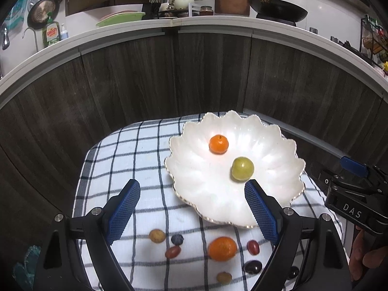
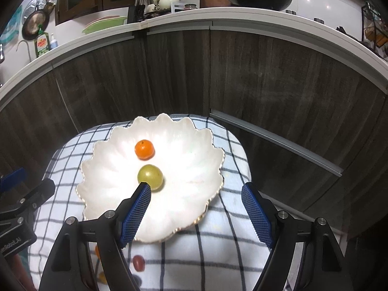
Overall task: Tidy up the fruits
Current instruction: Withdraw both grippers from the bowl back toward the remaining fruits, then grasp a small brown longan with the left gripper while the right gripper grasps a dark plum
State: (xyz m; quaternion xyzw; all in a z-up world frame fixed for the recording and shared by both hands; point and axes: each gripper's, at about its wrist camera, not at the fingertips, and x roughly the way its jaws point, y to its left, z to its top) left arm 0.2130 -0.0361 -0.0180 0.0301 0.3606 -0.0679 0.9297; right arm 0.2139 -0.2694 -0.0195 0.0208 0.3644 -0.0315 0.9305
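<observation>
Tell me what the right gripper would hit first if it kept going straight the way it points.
Probably the white plate: the open right gripper aims down at its bare near part, right of the green fruit. Depth is uncertain.

plate (image 1: 194, 150): small orange (image 1: 218, 144), green fruit (image 1: 242, 169) apart | cloth (image 1: 145, 206): big orange (image 1: 222, 248), grapes loose

Right hand-held gripper (image 2: 196, 189): jaws apart, empty. Ahead: white scalloped plate (image 2: 109, 169) holding green fruit (image 2: 151, 175) by the left fingertip, small orange (image 2: 144, 149) beyond. Below: red grape (image 2: 138, 262) on checked cloth (image 2: 218, 254).
</observation>
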